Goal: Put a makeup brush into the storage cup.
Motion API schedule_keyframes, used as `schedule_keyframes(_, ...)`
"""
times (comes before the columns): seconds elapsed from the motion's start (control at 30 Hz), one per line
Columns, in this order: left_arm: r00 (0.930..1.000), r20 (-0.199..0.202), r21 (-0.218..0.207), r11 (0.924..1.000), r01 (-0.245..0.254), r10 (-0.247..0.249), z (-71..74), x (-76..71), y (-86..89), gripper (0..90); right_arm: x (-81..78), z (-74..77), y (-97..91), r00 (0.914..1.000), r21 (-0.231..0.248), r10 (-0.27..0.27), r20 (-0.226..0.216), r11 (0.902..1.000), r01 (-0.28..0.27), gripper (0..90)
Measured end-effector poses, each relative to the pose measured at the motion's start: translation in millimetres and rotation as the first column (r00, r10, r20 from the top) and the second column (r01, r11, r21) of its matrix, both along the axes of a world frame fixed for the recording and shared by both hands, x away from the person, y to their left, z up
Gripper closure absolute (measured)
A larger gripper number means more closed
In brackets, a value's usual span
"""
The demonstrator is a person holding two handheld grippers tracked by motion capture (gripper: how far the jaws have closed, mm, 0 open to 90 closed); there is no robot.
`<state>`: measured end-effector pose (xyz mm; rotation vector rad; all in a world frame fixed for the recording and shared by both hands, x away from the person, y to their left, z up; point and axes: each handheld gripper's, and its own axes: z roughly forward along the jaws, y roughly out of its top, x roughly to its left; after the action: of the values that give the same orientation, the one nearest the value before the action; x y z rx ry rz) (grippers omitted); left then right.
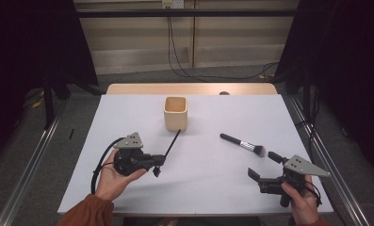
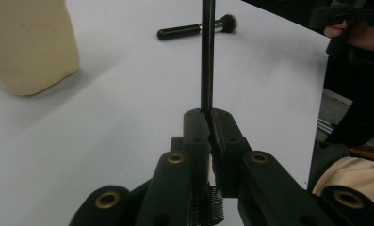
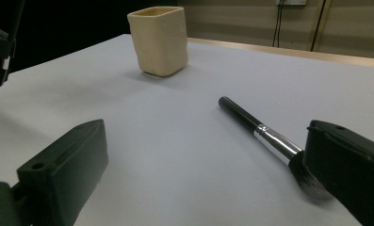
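Note:
My left gripper (image 1: 158, 165) (image 2: 209, 117) is shut on a thin black stick-like brush (image 1: 173, 142) (image 2: 207, 56). Its long handle points away toward a cream square cup (image 1: 175, 113) (image 2: 29, 47) (image 3: 158, 40), and a small comb-like head shows behind the jaws. The stick is held a little above the table. A black makeup brush with a silver ferrule (image 1: 241, 143) (image 2: 194, 29) (image 3: 255, 125) lies flat to the right of the cup. My right gripper (image 1: 264, 165) (image 3: 208, 188) stands open just behind the brush's bristle end, with nothing between its pads.
The white table top (image 1: 128, 117) has a wooden strip along its far edge. Metal rails run along both sides of the table. Cables hang on the wall behind. A person's hands hold both grippers near the front edge.

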<state>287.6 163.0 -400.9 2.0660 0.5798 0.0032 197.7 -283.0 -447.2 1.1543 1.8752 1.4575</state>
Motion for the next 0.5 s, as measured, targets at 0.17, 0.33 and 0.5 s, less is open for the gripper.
schedule_keyframes(0.17, 0.9987, -0.011, -0.014, 0.9987, 0.049, -0.049, 0.5, -2.8, -9.2, 85.6, 6.4, 5.9, 9.8, 0.9986, -0.009, 0.051, 0.014, 0.9986, -0.051, 0.3)
schedule_keyframes(0.33, 0.9974, -0.021, -0.005, 0.9976, 0.069, -0.069, 0.0, -2.1, -17.3, 85.7, 12.8, 11.5, 19.5, 0.9959, -0.005, 0.087, 0.024, 0.9962, -0.087, 0.1)
schedule_keyframes(0.5, 0.9958, -0.025, 0.007, 0.9961, 0.088, -0.088, 1.5, -1.9, -21.7, 85.7, 20.7, 18.4, 28.9, 0.9915, 0.001, 0.126, 0.034, 0.9920, -0.126, 0.1)
